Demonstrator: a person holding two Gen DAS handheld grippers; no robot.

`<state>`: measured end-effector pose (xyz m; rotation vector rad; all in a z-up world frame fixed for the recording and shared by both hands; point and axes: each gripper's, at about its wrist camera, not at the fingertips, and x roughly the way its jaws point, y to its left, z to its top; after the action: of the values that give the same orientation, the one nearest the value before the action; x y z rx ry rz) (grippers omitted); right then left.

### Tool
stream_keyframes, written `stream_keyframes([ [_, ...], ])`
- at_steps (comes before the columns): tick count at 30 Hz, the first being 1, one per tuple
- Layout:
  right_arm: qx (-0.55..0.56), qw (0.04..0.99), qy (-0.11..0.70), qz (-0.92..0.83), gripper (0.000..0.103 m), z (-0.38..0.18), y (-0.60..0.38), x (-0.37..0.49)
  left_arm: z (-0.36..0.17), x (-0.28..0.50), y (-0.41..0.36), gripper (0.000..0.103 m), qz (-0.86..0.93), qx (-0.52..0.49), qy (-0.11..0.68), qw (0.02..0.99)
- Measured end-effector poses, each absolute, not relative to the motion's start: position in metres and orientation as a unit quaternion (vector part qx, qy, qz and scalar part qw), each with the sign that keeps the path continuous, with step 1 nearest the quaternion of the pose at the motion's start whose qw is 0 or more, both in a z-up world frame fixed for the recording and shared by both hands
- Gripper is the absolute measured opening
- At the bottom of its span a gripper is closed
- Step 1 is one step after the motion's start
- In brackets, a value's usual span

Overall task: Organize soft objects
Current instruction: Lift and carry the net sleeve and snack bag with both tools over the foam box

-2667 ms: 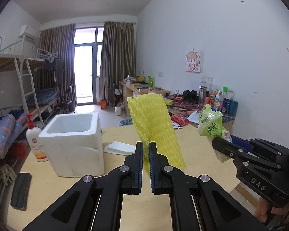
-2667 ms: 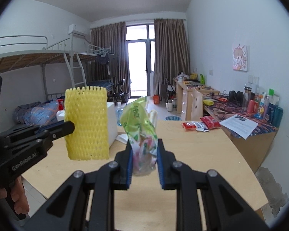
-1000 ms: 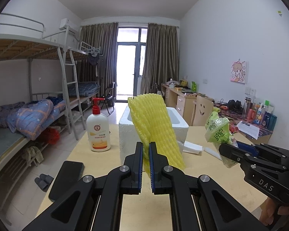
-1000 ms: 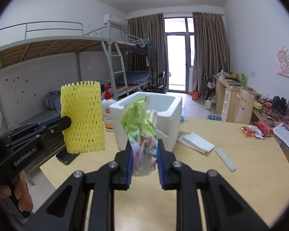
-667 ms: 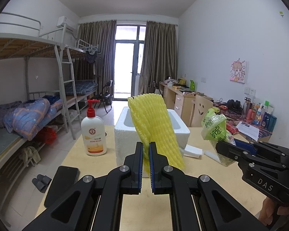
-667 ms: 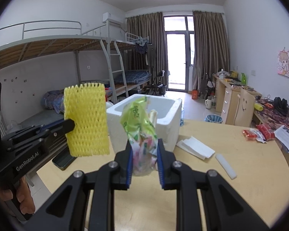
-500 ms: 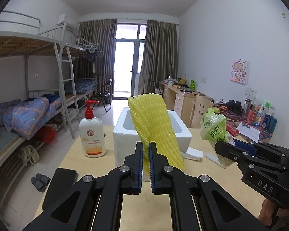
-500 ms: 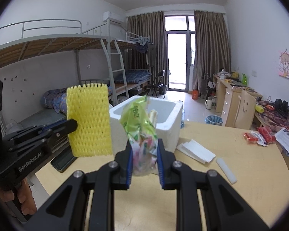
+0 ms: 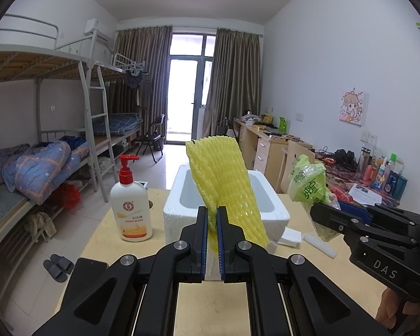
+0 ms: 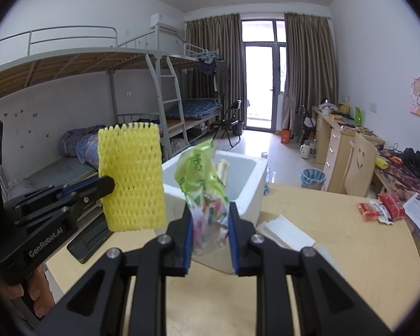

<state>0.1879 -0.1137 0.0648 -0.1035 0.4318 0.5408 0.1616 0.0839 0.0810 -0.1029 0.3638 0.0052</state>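
Your left gripper has its fingers pinched narrow on the lower edge of the yellow foam net, which stands up and leans away to the right, held in the air in front of the white foam box. In the right wrist view the same net appears as a flat mesh panel gripped at its left edge, level with the box's near left corner.

Your right gripper has its fingers closed partway on the green snack bag; the bag's crumpled lower part sits between them and its top rises above the fingertips. In the left wrist view the bag hangs to the right of the box.

The foam box stands open-topped on the table. A lotion pump bottle stands left of the box, apart from it. A black phone lies near the table's left edge. White foam pieces lie on the table right of the box. Red snack packets lie far right.
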Motion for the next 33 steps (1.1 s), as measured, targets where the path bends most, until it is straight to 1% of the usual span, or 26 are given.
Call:
stream_keyframes([
  [11,-0.053,0.937,0.221,0.266,0.025,0.071,-0.105,0.208,0.09,0.213,0.092,0.007,-0.003,-0.06,0.196,0.979],
  [33,-0.048,0.94,0.237,0.241,0.025,0.08,-0.099,0.263,0.079,0.315,0.088,0.006,-0.011,-0.048,0.237,0.97],
])
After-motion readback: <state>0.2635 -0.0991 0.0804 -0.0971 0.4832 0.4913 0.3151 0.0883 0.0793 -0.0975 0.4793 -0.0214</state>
